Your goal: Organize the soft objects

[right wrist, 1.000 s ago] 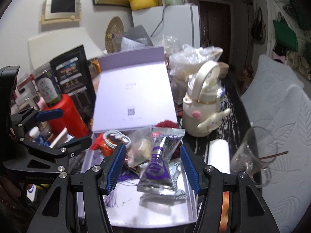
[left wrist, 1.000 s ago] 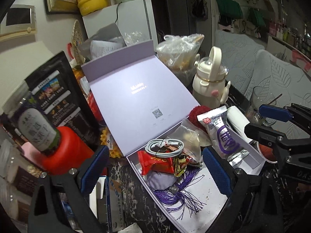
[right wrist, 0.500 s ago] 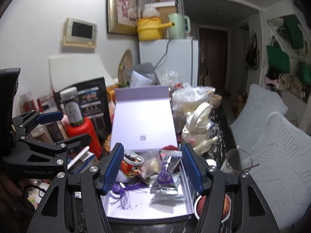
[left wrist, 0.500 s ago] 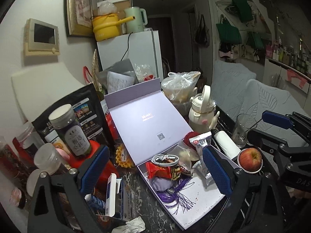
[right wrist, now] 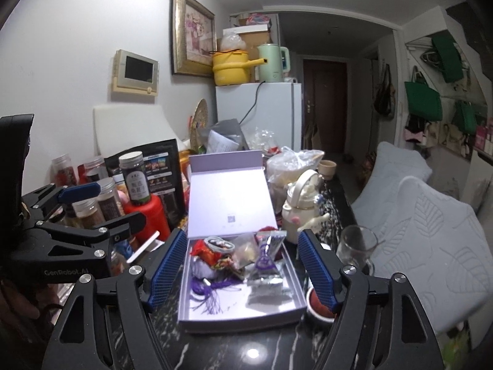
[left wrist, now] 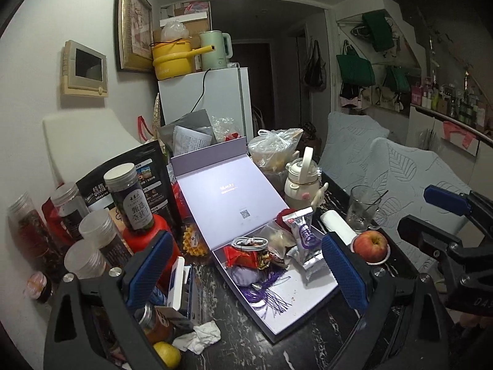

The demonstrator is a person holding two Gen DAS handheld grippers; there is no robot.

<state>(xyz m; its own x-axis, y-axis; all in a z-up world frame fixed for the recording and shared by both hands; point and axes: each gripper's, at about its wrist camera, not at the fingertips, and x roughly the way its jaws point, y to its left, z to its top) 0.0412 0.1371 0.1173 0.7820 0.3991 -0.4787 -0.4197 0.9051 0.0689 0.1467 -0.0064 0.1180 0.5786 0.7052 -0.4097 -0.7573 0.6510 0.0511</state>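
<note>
Right, I see the dark marble table [right wrist: 234, 348] first, crowded along its left side with jars and packets. On it sits the lavender box [right wrist: 212, 320], its lid [right wrist: 228, 203] standing propped open at the back. Both my grippers hang above the table with nothing between their blue pads: the left gripper [left wrist: 246, 271] is spread wide, and the right gripper [right wrist: 240, 271] is spread wide too, its fingers flanking the box from above without touching it. From the right wrist view I can also see the left gripper off to the left, over the jars.

Inside the box, toward its rear half, lies the soft stuff: a silver and purple snack packet [right wrist: 265, 265] on the right, a clear plastic bag [right wrist: 243, 246] behind it, a red wrapper [right wrist: 206, 254] at the left, a pale purple pouch [left wrist: 245, 274] under it, and a purple tassel [right wrist: 209, 296] trailing toward the front. A coiled white cable [left wrist: 249, 242] rests on the pile.

Just beside the box on its right stand a cream kettle-shaped bottle [left wrist: 300, 185], a glass mug [left wrist: 362, 208] and a red apple [left wrist: 369, 246].
</note>
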